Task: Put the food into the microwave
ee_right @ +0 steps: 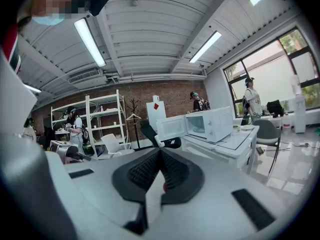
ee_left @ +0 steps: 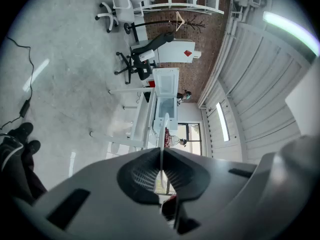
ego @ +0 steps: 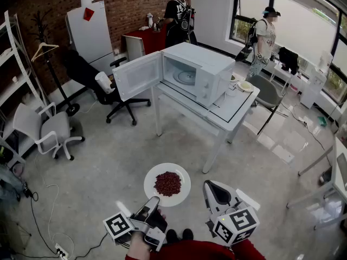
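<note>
A white plate [ego: 182, 174] with a heap of red food [ego: 167, 183] hangs low above the floor in front of me. My left gripper [ego: 153, 201] is shut on its near rim, and that rim [ee_left: 161, 151] runs edge-on between the pads in the left gripper view. Just right of the plate is my right gripper [ego: 210, 187], shut and apart from the rim in the head view; its jaws [ee_right: 160, 156] meet at the tip. The white microwave [ego: 198, 72] stands on a white table [ego: 233, 108] ahead, with its door [ego: 138, 76] swung wide open to the left.
A small dish [ego: 245, 85] sits on the table right of the microwave. Black and white office chairs [ego: 105, 85] stand to the left, with a coat stand [ego: 46, 50] and a white fridge [ego: 93, 28] behind. Two people [ego: 176, 15] stand at the back. Cables [ego: 38, 210] lie on the floor.
</note>
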Motion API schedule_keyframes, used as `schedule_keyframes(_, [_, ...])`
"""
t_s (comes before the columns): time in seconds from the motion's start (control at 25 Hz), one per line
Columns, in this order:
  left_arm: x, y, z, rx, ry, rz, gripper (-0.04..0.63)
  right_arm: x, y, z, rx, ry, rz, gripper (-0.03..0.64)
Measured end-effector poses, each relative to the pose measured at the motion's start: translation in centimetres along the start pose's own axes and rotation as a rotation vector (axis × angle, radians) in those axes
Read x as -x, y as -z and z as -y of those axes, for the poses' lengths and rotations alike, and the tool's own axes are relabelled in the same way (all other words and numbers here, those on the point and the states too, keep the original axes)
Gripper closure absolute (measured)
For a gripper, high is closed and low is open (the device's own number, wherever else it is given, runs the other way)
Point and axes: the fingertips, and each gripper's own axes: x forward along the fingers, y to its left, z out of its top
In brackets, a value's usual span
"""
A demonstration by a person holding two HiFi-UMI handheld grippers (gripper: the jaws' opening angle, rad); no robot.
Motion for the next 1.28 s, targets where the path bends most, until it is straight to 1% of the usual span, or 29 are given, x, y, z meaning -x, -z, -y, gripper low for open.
schedule_keyframes(0.16, [-0.3, 0.3, 0.0, -0.004, -0.011, 0.002, 0.575, 0.2, 0.0, 0.5, -0.007, 0.000, -0.005, 0.604])
schedule_keyframes(0.52, [-1.0, 0.7, 0.2, -0.003, -0.008, 0.006, 0.574, 0.3, 0.1, 1.6, -0.010, 0.003, -0.012, 0.604])
schedule_keyframes(0.72, [-1.4, 0.5, 0.2, -0.008, -0.010, 0.012, 0.574, 0.1, 0.1, 1.7, -0.026, -0.018, -0.001, 0.604])
schedule_keyframes(0.84, [-1.9, 0.2, 0.2, -0.018, -0.013, 0.018, 0.575, 0.2, 0.2, 2.3, -0.029, -0.013, -0.007, 0.603])
schedule_keyframes(1.04, [-3.2, 0.0, 0.8, -0.045, -0.011, 0.026, 0.575, 0.2, 0.2, 4.3, -0.019, 0.021, -0.026, 0.604])
schedule_keyframes(1.28, [-4.5, 0.0, 2.8, -0.083, 0.020, 0.041, 0.575, 0.5, -0.4, 5.9, -0.016, 0.024, -0.024, 0.603])
